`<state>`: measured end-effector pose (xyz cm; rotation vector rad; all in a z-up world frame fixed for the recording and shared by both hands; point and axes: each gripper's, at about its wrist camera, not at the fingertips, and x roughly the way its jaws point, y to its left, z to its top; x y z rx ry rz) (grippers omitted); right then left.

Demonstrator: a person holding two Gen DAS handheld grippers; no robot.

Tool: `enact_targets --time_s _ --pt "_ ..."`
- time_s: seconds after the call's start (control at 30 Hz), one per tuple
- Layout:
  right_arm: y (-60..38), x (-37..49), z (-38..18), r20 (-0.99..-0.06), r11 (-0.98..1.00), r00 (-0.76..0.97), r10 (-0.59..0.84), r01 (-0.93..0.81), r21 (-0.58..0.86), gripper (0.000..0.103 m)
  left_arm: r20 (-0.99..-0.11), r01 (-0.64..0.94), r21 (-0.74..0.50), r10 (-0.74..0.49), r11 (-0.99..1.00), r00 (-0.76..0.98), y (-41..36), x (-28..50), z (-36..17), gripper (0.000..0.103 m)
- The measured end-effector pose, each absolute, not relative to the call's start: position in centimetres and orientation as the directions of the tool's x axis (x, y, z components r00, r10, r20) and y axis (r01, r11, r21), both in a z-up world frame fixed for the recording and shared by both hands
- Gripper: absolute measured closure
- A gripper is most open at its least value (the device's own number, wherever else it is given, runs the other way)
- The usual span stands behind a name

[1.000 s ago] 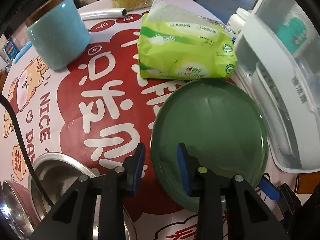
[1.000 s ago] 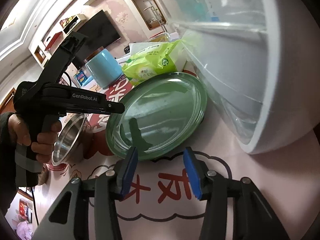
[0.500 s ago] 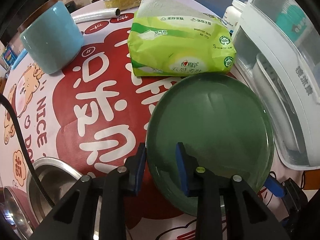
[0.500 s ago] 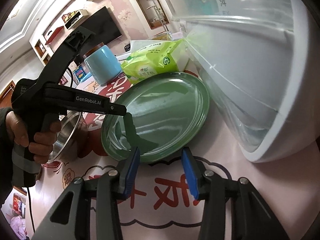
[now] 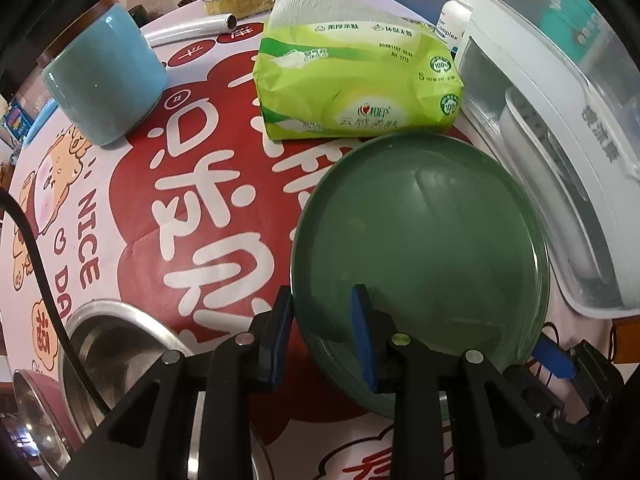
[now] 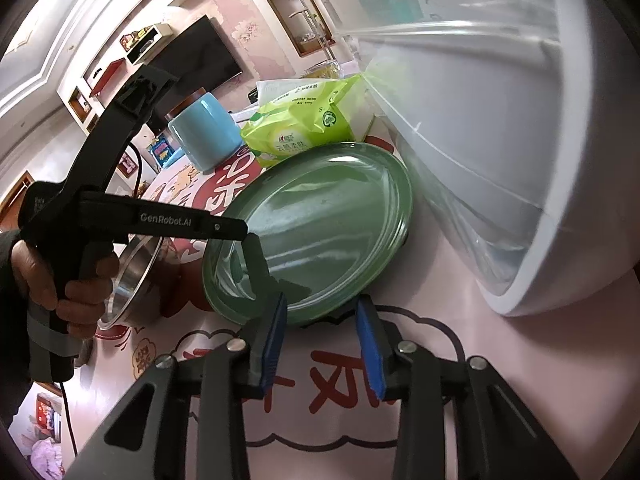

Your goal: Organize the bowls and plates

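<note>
On the left, two steel bowls (image 5: 120, 344) sit at the near left edge of the printed tablecloth (image 5: 132, 216), just beside my left tongs (image 5: 320, 320). Those tongs point steeply down and straddle the near left rim of the green plate (image 5: 420, 240): one blue pad is outside the rim, the other over the plate's inner face, drawn close, yet I cannot tell whether they press on it. The plate lies tilted, its far side raised toward the white dish rack (image 5: 560, 160) at the right edge. Beyond it rest a green tissue pack (image 5: 356, 84) and, toward the far left, a blue cup (image 5: 104, 80). My right tongs (image 6: 322, 340) are low over the tablecloth at the plate's near edge; their jaws are closing, the rim just ahead of the pads, not between them.
</note>
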<state>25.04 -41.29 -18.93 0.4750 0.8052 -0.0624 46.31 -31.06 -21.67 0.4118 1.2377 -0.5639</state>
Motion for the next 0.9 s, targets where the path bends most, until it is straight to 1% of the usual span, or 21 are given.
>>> enact_targets --time_s 0.2,0.43,0.7,0.9 --pt "-42.1 24.7 -18.9 -0.712 0.879 0.687 0.146 0.241 0.413 0.075 -0.964 0.616 0.037 -0.134 0.787 0.230 -31.2 44.6 -21.6 0.075" --pt "-42.3 24.4 -18.7 -0.723 0.872 0.675 0.148 0.256 0.418 0.079 -0.967 0.605 0.060 -0.105 0.794 0.234 -30.9 42.0 -20.9 0.076" --pt "-43.1 23.5 -18.5 -0.729 0.868 0.661 0.177 0.244 0.432 0.085 -0.973 0.605 0.054 -0.094 0.795 0.211 -29.9 39.0 -20.8 0.076" --pt "-43.4 23.2 -18.4 -0.740 0.864 0.644 0.197 0.242 0.441 0.088 -0.977 0.586 0.039 -0.093 0.809 0.193 -28.9 37.3 -20.5 0.076"
